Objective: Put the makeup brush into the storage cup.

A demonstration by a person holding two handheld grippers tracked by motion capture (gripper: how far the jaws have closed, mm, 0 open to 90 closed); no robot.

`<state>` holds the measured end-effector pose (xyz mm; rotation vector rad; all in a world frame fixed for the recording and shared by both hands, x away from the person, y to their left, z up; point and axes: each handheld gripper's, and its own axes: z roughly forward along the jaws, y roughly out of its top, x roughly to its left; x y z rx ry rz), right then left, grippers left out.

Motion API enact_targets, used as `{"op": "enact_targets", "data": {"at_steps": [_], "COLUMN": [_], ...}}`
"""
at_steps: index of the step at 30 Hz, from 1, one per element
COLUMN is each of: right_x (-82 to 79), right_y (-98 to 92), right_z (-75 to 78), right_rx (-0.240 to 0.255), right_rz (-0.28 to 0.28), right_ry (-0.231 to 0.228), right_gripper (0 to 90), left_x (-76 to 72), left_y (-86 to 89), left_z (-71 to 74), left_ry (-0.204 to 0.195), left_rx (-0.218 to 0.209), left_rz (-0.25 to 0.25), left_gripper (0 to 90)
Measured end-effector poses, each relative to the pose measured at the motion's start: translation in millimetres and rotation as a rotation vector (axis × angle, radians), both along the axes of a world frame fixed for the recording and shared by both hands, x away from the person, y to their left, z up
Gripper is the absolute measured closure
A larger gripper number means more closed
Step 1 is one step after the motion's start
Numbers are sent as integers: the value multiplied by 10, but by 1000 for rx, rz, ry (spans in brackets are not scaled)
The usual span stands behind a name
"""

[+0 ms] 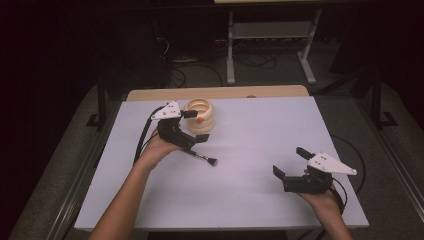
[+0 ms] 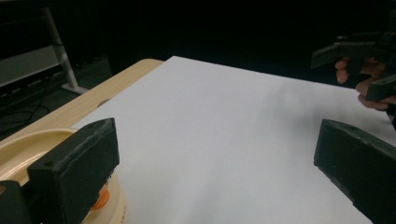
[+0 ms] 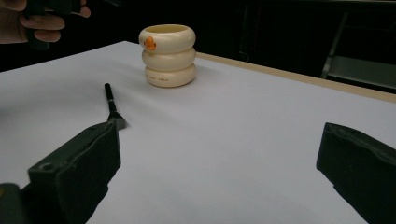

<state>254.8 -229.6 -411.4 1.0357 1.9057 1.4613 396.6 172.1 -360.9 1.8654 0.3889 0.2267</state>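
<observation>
A cream cup [image 1: 201, 116] made of stacked rings, with an orange spot on its side, stands upright at the back left of the white table [image 1: 250, 135]. My left gripper [image 1: 196, 126] hovers beside and in front of it, open, one jaw close to the cup's wall [image 2: 28, 149]. A black brush [image 1: 202, 157] lies flat on the table just in front of that hand. My right gripper [image 1: 290, 162] is held open at the front right with nothing between its jaws. In the right gripper view it points toward the cup [image 3: 168, 56] and the brush [image 3: 111, 105].
A bare wooden strip [image 1: 220, 92] runs along the table's far edge. Beyond it are a metal stand [image 1: 270, 35] and cables on the dark floor. Cables trail from both grippers over the table's sides.
</observation>
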Motion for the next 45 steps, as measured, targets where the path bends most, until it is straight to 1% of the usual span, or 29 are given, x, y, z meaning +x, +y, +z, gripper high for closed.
{"op": "enact_targets", "data": {"at_steps": [5, 7, 10, 11, 14, 17, 20, 21, 23, 25, 27, 31, 33, 36, 39, 41, 43, 45], "right_x": [-12, -15, -19, -19, -16, -17, -17, -16, -17, -20, -22, -29, -30, -30, -28, -26, -26, -28], "right_y": [-11, -16, -23, -24, -24, -22, -25, -25, -27, -27, -27, -23, -19, -6, 4, 7, 4, -1], "right_z": [2, 3, 5, 5, 1, 0, -2, -2, -1, 2, 0, 0, -1, -4, -4, -4, -3, -2], "right_rx": [1, 1, 0, 0, -3, -4, -4, -5, -4, -4, -4, -5, -6, -9, -12, -12, -12, -10], "right_rz": [-3, -6, -8, -8, -6, -5, -5, -5, -5, -6, -6, -8, -5, -4, -1, -1, -2, -4], "right_ry": [0, -1, 0, -1, -2, 0, -1, -1, -2, -2, -1, -1, 0, 2, 3, 4, 3, 5], "right_gripper": [0, 0, 0, 0, 0, 0, 0, 0, 0, 0, 0, 0, 0, 0, 0, 0, 0, 0], "left_x": [0, 0, -1, 1, 6, 10, 21, 19, 27, 34, 34, 48, 53, 62, 73, 76, 81, 84], "left_y": [-13, -13, -21, -19, -20, -20, -15, -18, -10, -3, -4, -8, -19, -34, -48, -55, -58, -65], "left_z": [7, 7, -6, -7, -14, -21, -28, -33, -36, -35, -38, -38, -42, -60, -81, -94, -102, -112], "left_ry": [1, 7, 20, 20, 25, 37, 38, 47, 49, 49, 56, 56, 63, 70, 65, 68, 66, 67], "left_rx": [25, 36, 42, 53, 68, 81, 101, 99, 109, 118, 122, 147, 157, 187, 232, 241, 262, 270], "left_rz": [0, -2, -4, -6, -6, -2, -2, 5, 7, 3, 6, 0, 1, -6, -16, -23, -25, -25], "left_gripper": [0, 0, 0, 0, 0, 0, 0, 0, 2, 38, 45, 59, 63, 68, 71, 122, 131, 138]}}
